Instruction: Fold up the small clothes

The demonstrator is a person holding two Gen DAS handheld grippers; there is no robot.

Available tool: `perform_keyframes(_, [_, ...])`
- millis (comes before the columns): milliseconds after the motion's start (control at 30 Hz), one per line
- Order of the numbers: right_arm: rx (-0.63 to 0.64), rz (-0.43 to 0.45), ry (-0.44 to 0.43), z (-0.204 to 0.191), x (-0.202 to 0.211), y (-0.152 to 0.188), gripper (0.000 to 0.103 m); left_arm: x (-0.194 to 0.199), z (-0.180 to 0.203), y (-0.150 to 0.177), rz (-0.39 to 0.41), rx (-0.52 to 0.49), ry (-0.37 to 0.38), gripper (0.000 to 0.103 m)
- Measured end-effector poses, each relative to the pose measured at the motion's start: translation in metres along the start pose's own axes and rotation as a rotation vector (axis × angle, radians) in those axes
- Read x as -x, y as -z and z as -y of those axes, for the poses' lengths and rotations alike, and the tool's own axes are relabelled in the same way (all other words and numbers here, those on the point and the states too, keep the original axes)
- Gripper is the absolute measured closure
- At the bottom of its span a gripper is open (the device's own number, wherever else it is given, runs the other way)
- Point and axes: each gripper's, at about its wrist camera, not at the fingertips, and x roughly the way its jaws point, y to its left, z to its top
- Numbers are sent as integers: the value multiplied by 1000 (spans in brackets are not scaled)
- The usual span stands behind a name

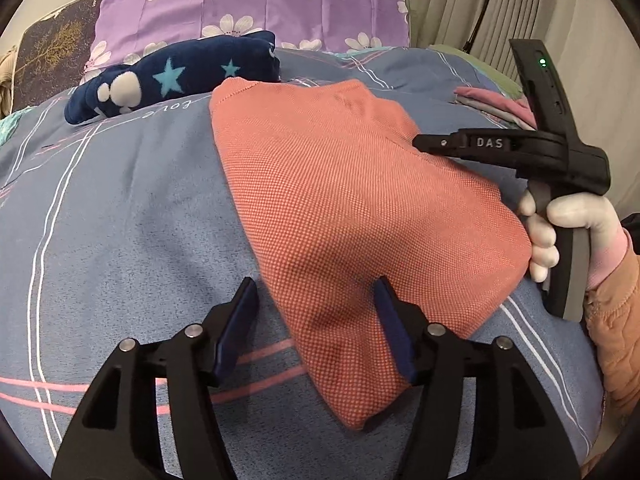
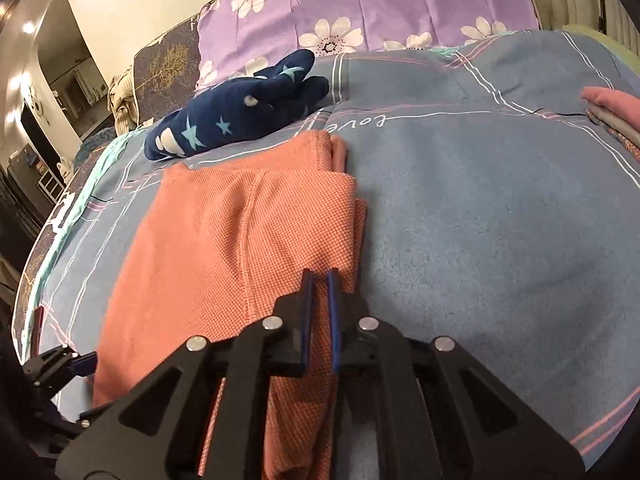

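1. Far left on my bed view sits a dark navy star-print garment, bunched up on the blue-grey bedspread, just in front of a purple flowered pillow.
2. My left gripper has its jaws standing apart. The near edge of the salmon knit garment lies between them, and I see neither pad pressing on the cloth.
3. The salmon garment lies folded on the bedspread, in the middle of my left view, reaching from beside the navy piece down toward me.
4. My right gripper is clamped narrowly on the right-hand folded edge of the salmon garment, with cloth between its blue pads.
5. A white-gloved hand holds the right tool's handle, touching the garment's right edge.
6. At far right a folded stack of clothes, pink on top, sits well apart.
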Motion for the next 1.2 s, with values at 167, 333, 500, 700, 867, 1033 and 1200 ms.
perform_keyframes(167, [-96, 1, -83, 14, 26, -1, 68, 6, -2, 0, 8, 10, 16, 40])
perform_keyframes(333, [-80, -39, -107, 19, 41, 3, 49, 19, -10, -15, 47, 24, 58, 40])
perform_keyframes(500, [-99, -80, -160, 22, 39, 16, 48, 21, -11, -23, 51, 19, 34, 40])
perform_keyframes(700, [-109, -104, -179, 23, 35, 23, 45, 14, -12, -23, 27, 26, 29, 40])
perform_keyframes(867, [-113, -115, -214, 23, 34, 26, 41, 3, -16, -24, -3, 45, 44, 40])
perform_keyframes(1033, [-99, -133, -244, 21, 30, 23, 40, -4, -19, -27, -18, 51, 69, 40])
perform_keyframes(1200, [-81, -157, -253, 17, 24, 19, 40, -11, -26, -29, -34, 93, 126, 37])
